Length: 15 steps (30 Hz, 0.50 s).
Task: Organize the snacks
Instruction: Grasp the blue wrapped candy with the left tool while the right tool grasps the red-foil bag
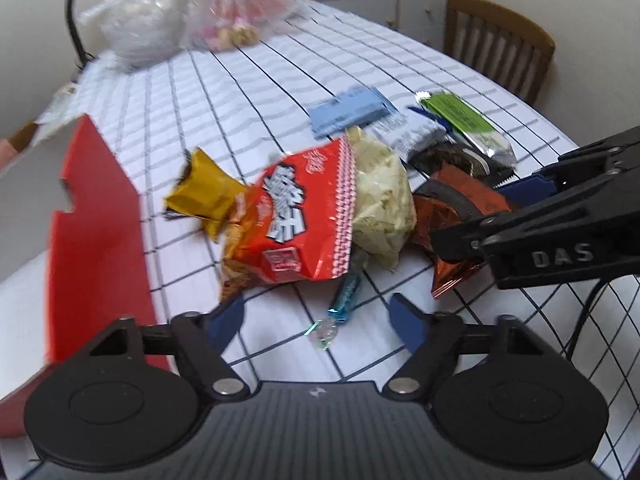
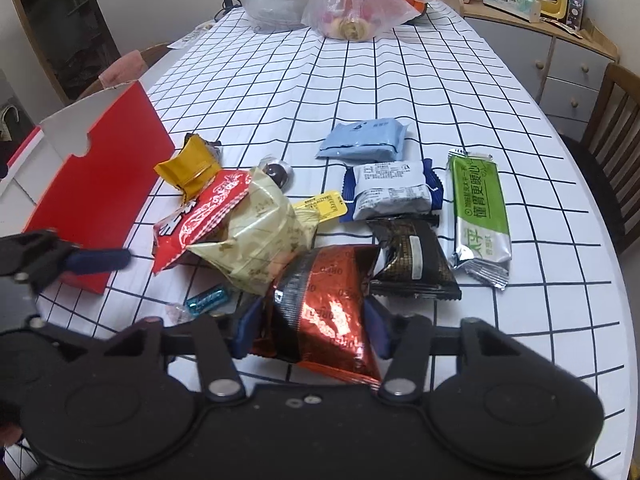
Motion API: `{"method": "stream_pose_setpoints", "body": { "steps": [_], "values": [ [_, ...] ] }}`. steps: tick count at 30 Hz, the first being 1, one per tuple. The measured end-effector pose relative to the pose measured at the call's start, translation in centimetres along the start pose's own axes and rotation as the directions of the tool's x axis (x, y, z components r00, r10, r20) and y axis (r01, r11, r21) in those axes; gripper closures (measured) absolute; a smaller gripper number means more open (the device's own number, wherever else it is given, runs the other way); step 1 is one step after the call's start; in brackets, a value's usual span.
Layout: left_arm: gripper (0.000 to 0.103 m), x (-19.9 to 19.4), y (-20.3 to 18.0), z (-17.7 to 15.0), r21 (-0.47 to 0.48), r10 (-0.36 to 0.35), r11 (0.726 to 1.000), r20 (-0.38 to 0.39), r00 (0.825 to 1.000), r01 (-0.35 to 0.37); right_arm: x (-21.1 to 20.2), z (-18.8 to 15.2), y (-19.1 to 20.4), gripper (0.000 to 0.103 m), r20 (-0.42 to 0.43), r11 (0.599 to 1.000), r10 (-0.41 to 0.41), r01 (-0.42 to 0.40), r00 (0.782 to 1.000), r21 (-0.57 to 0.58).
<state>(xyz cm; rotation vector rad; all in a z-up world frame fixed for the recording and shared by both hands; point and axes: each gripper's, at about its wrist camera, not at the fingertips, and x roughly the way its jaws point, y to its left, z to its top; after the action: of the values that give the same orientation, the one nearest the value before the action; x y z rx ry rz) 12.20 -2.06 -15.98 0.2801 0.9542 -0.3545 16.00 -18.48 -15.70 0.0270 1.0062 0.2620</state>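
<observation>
A pile of snacks lies on the checked tablecloth (image 2: 360, 80). My right gripper (image 2: 312, 328) is shut on a copper-red foil packet (image 2: 328, 308), its blue pads pressing both sides. The left wrist view shows the same grip from the side, with the right gripper (image 1: 476, 216) on the copper-red packet (image 1: 460, 200). My left gripper (image 1: 318, 320) stands open low over the table. A small blue wrapped candy (image 1: 346, 296) lies between its fingers, untouched. Just ahead lie a red snack bag (image 1: 296, 220) and a cream bag (image 1: 384, 208). An open red box (image 1: 96, 240) stands at the left.
Beyond the pile lie a gold packet (image 2: 188, 168), a black packet (image 2: 412, 260), a green bar (image 2: 480, 208), a white-and-blue packet (image 2: 392, 192) and a light blue packet (image 2: 364, 140). Plastic bags (image 2: 352, 4) sit at the far end. A wooden chair (image 2: 616, 120) stands at the right.
</observation>
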Motion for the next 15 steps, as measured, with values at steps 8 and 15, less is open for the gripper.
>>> {"method": "stream_pose_setpoints", "body": {
  "steps": [8,15],
  "values": [
    [0.056,2.2,0.2,0.8,-0.017,-0.056,0.998,-0.054,0.997,0.055,-1.0,-0.7,-1.0,0.061,-0.007,0.999,0.024,-0.024,1.000,0.031],
    [0.071,2.3,-0.5,1.2,-0.014,-0.077,0.997,-0.064,0.995,0.076,-1.9,-1.2,-1.5,0.061,0.001,0.998,0.037,-0.037,0.999,0.047]
  ]
}}
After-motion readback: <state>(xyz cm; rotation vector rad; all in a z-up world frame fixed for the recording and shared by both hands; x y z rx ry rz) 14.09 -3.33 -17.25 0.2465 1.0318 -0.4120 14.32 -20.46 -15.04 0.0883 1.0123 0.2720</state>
